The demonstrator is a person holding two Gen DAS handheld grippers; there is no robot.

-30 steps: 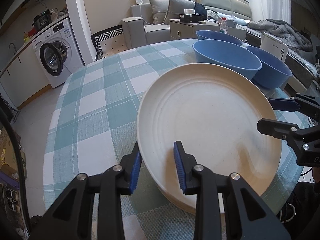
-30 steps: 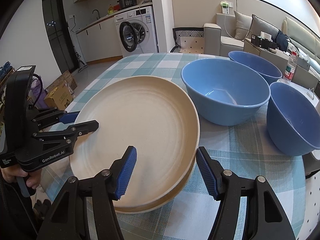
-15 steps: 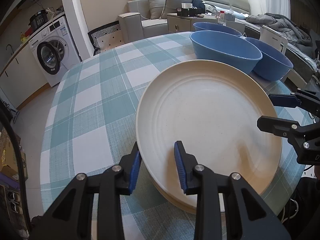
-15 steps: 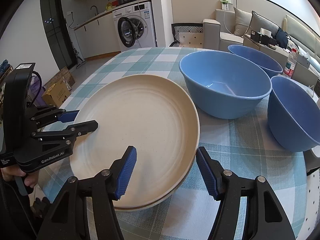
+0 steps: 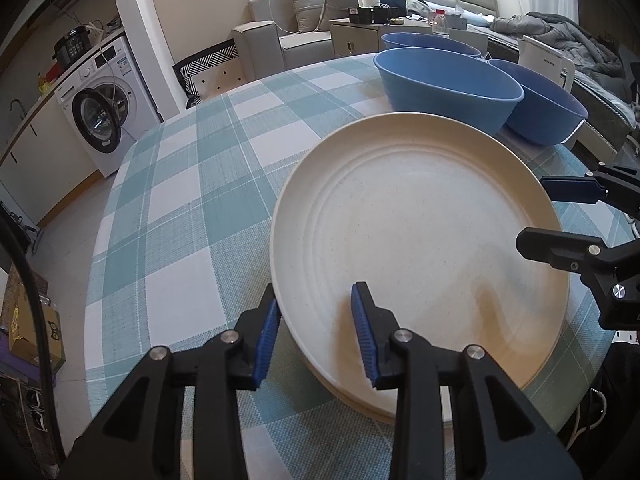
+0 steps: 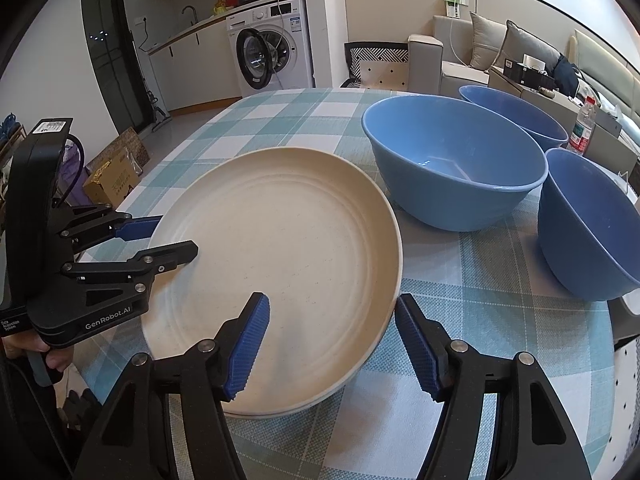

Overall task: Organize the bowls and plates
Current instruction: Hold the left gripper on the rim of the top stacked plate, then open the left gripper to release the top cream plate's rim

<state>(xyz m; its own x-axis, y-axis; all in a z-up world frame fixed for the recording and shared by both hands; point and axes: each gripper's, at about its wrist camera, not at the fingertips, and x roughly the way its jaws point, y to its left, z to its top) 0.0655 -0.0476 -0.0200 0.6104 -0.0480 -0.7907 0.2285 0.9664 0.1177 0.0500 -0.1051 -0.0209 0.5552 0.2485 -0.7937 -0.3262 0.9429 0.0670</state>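
Left wrist view: I'm looking down my left tool (image 5: 314,334), whose blue pads are straddling the near rim of the round cream ceramic plate (image 5: 420,240). One pad is sitting outside the rim, the other over the plate's inner face. The jaws have just been opening, w/ the rim between them; a gap is showing at the inner pad, so I'm judging it's letting go, not clamping. The plate is resting on another cream plate (image 5: 352,394) underneath, whose edge is peeking out at the near side, on the round worktop w/ teal-and-white checked cloth (image 5: 180,200). Prob. stacked to save room. Three blue plastic bowls are sitting just beyond: nearest (image 5: 448,84), one behind (image 5: 428,42), one to the right (image 5: 540,108).

Right wrist view: my right tool (image 6: 332,344) is standing fairly wide, jaws just opening too, plate rim (image 6: 394,276) between the pads, neither pad pressing. The left tool (image 6: 160,240) is approx. opposite across the plate, which suits a two-sided carry of a wide dish. The bowls are standing separately, the far one partly hidden behind the nearest, none nested yet.
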